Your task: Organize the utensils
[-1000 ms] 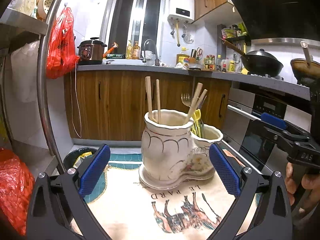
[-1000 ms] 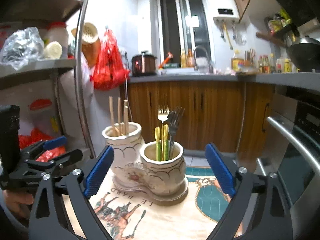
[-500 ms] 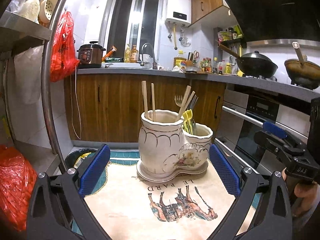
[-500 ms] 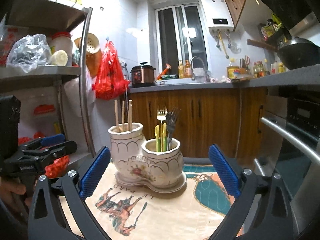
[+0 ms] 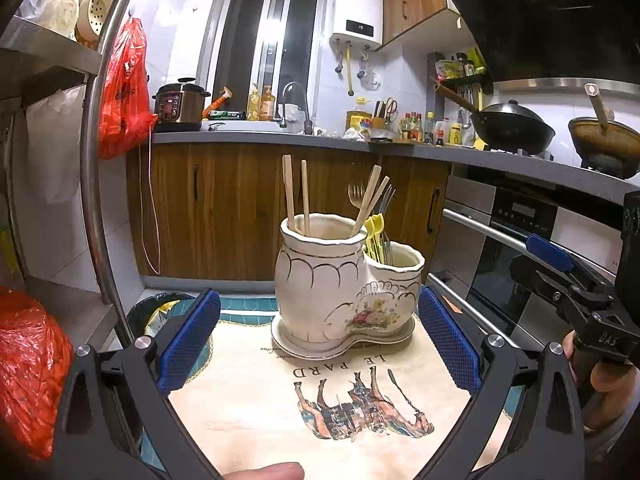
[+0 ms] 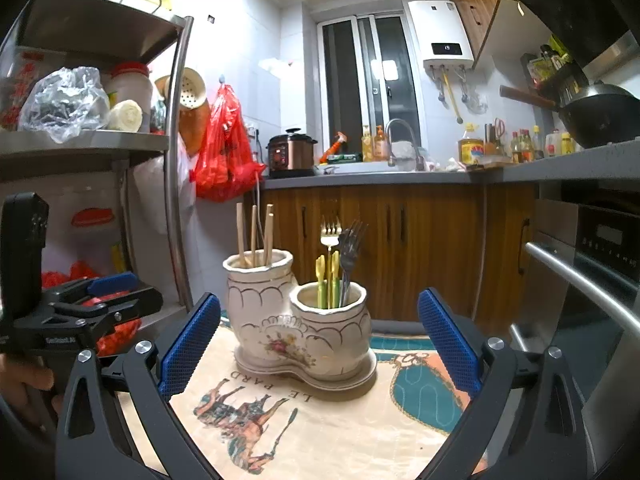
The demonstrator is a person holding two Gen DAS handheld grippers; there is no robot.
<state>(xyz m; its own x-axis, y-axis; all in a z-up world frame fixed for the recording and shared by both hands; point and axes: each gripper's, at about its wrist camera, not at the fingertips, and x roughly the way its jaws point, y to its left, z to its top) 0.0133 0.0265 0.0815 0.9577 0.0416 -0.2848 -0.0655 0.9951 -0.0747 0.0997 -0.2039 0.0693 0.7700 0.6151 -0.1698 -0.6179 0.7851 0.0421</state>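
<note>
Your left claw and right claw both gape apart, empty, with the cream two-pot ceramic utensil holder at twelve o'clock.

- Left wrist view looks level from the taller pot's side, near the ceramic holder.
- Right wrist view faces it from the shorter pot's side.
- Both share the holder and the printed cloth.
</note>
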